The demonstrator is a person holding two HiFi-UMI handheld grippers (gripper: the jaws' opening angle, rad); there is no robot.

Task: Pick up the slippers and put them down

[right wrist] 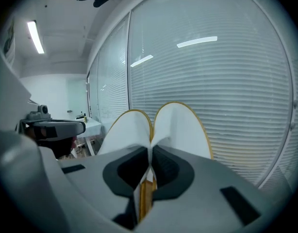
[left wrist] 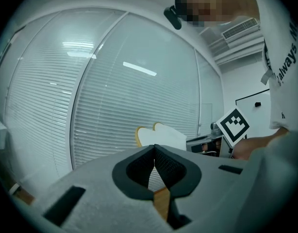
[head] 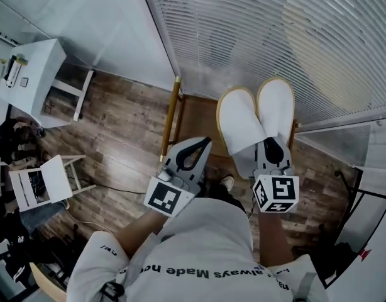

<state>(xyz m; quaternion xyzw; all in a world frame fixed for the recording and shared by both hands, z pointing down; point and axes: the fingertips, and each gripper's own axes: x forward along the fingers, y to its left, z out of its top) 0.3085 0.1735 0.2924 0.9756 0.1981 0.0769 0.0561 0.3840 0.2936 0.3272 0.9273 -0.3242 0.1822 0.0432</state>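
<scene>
My right gripper (head: 273, 146) (right wrist: 150, 149) is shut on a pair of white slippers with tan rims, pinching their inner edges together. The two slippers (head: 240, 128) (head: 276, 109) hang side by side in the air, toes pointing away toward the blinds. In the right gripper view they rise just past the jaws (right wrist: 127, 132) (right wrist: 180, 125). My left gripper (head: 204, 143) (left wrist: 154, 149) is shut with nothing between its pads, a little to the left of the slippers and apart from them. The left gripper view shows the slippers (left wrist: 161, 136) off to its right.
A glass wall with horizontal blinds (head: 275, 30) fills the space ahead. Below the grippers a low wooden stand (head: 180, 118) rests on the plank floor (head: 124, 137). A white table (head: 33, 74) and a white stool (head: 42, 181) stand at the left.
</scene>
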